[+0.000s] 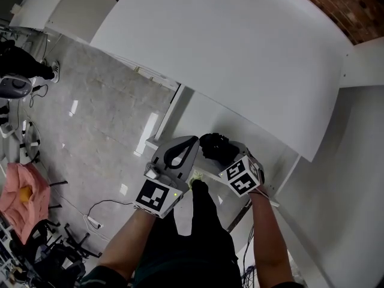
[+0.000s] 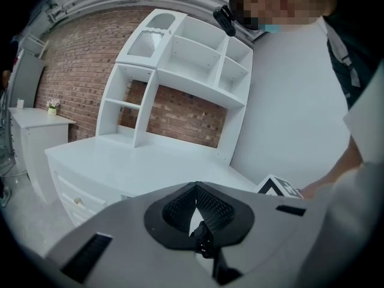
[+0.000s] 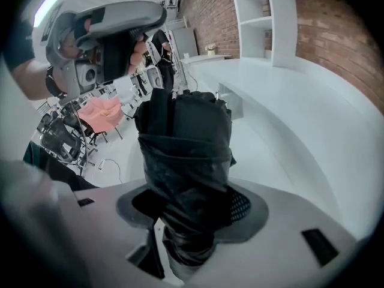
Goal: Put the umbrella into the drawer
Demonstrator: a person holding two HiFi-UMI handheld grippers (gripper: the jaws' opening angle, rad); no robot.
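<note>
On the left, above the grey floor (image 1: 102,131), my left gripper (image 1: 191,144) has its jaws together, and there is nothing in them. Just to its right is the black folded umbrella (image 1: 216,147). It is up in the air, sticking out of my right gripper (image 1: 233,156), whose jaws are clamped tight on it. The big white bench (image 1: 240,53) lies past both grippers.

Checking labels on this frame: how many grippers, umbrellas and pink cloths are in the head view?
Grippers: 2, the left gripper and the right gripper
Umbrellas: 1, a black umbrella in the right gripper
Pink cloths: 1, the cloth at far left
Total: 4
</note>
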